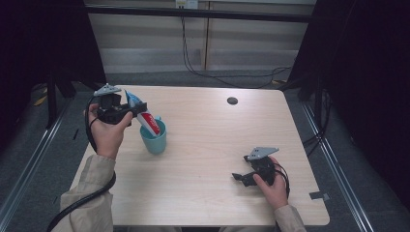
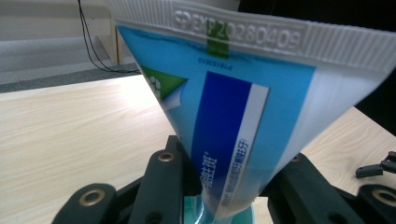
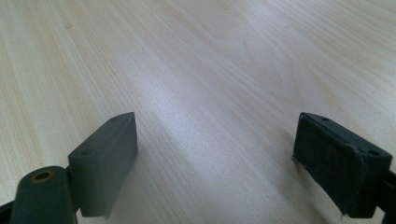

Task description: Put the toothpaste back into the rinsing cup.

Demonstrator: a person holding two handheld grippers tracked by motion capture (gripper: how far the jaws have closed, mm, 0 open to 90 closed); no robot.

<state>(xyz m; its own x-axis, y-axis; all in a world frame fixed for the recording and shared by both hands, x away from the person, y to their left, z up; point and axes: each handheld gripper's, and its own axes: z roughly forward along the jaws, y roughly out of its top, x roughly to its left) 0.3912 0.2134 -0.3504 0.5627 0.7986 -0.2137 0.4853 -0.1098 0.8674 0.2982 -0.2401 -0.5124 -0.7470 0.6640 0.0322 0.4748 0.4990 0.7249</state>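
A blue, white and red toothpaste tube point(image 1: 144, 115) leans with its lower end inside a teal cup point(image 1: 154, 139) on the left part of the wooden table point(image 1: 208, 140). My left gripper point(image 1: 131, 112) is shut on the tube's upper part. In the left gripper view the crimped flat end of the tube point(image 2: 243, 93) stands up between the black jaws, with the cup's rim point(image 2: 196, 213) just below. My right gripper point(image 1: 238, 177) rests low near the table's front right. Its jaws stand open over bare wood point(image 3: 215, 154), nothing between them.
A small dark round hole point(image 1: 232, 100) lies in the tabletop at the back right. Cables point(image 1: 193, 67) hang behind the table by the wall. A bit of grey tape point(image 1: 319, 195) sits at the table's right front corner. Metal rails run along both sides.
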